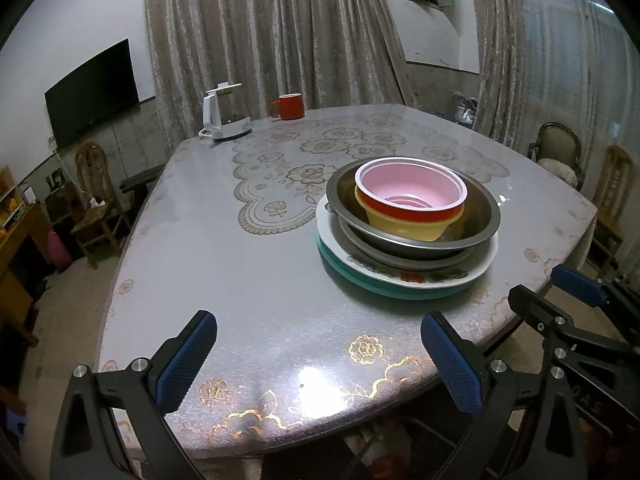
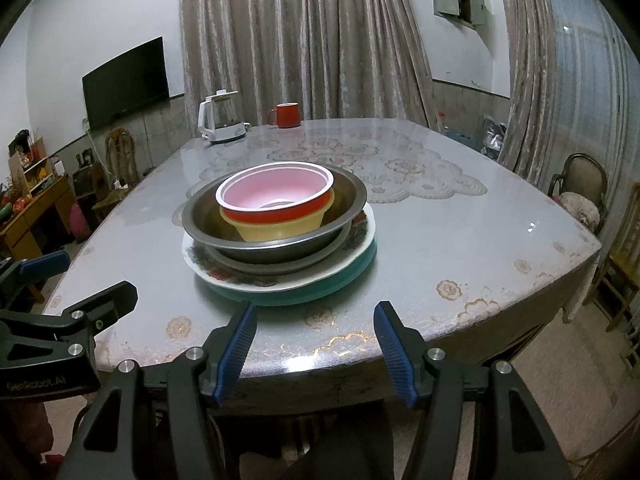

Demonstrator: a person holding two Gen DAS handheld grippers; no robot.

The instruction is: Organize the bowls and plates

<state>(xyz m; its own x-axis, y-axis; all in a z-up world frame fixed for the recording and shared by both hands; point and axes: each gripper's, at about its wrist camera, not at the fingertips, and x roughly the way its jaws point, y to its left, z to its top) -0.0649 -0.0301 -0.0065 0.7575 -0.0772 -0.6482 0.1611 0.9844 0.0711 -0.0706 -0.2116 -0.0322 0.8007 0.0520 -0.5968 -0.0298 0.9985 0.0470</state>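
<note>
You are holding both grippers low over the near edge of the surface (image 1: 248,272), and neither is carrying anything. The left gripper (image 1: 318,364) is showing its blue-padded fingers (image 1: 186,360) spread wide, with only bare tabletop between them. The right gripper (image 2: 316,350) is keeping its fingers (image 2: 236,350) moderately apart, also with nothing in the gap.

The stack is sitting near the middle of the surface, at about one o'clock from the left gripper and eleven o'clock from the right one, apart from both. From the bottom up it is reading as a teal plate (image 2: 320,290), a white floral plate (image 2: 280,278), a shallow metal dish (image 2: 276,266), a metal bowl (image 2: 272,246), a yellow bowl (image 2: 280,230), and a red bowl with a pink inside (image 2: 276,196), each nested in the one below.

At the far edge, around eleven to twelve o'clock, a white kettle (image 2: 220,120) and a red mug (image 2: 286,116) are standing near each other.
</note>
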